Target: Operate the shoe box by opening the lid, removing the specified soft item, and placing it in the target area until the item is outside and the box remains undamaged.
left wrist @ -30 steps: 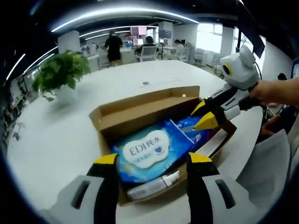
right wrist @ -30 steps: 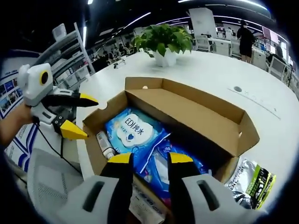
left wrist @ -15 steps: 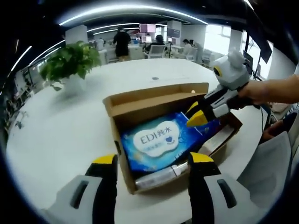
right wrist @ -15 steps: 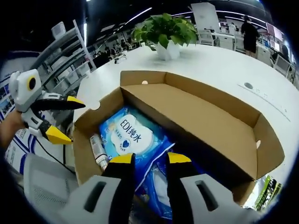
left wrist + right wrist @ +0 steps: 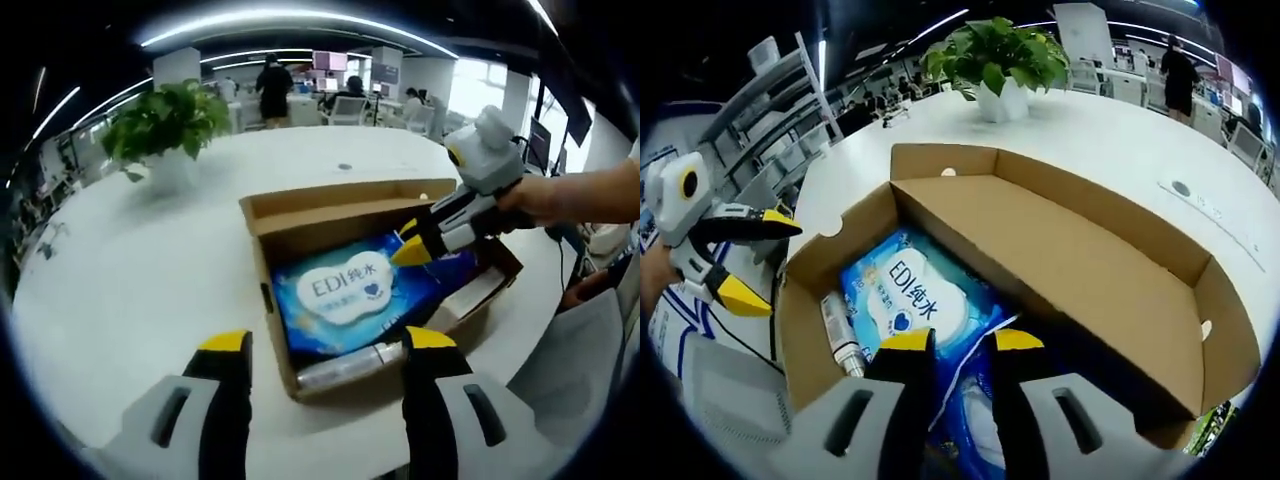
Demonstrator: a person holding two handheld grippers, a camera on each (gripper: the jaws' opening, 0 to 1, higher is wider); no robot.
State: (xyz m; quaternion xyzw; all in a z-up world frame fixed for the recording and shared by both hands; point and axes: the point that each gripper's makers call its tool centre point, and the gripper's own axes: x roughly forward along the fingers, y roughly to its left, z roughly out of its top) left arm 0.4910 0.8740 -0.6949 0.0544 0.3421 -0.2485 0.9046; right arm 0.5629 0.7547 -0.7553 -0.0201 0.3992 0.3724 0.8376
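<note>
Box: cardboard shoe box (image 5: 290, 215) sits open on the white round table (image 5: 140, 280), lid flap (image 5: 1080, 265) folded back and standing up along the far long side.
Soft item: blue wipes pack (image 5: 350, 295) w/ white label lies flat inside, label up; a 2nd blue pack (image 5: 975, 430) sits beside it toward my right side.
My right gripper (image 5: 948, 340): down inside the box, tips at the seam betw. the two blue packs, jaws a narrow gap apart; can't tell if anything is pinched yet (in left gripper view it (image 5: 410, 245) is just over the pack's edge).
My left gripper (image 5: 318, 342): jaws wide apart, holding nothing, hovering off the box's near short end.
Edges: box walls close on both sides of my right tips; lid flap rises just beyond them.
Room: bare table left of the box, well open.
In the way: small tube/bottle (image 5: 345, 367) lies along the short end wall, touching the wipes pack.
Around: potted plant (image 5: 165, 125) far across the table; silver-green pouch (image 5: 1205, 420) outside the box corner; people (image 5: 275, 85) at desks behind.
</note>
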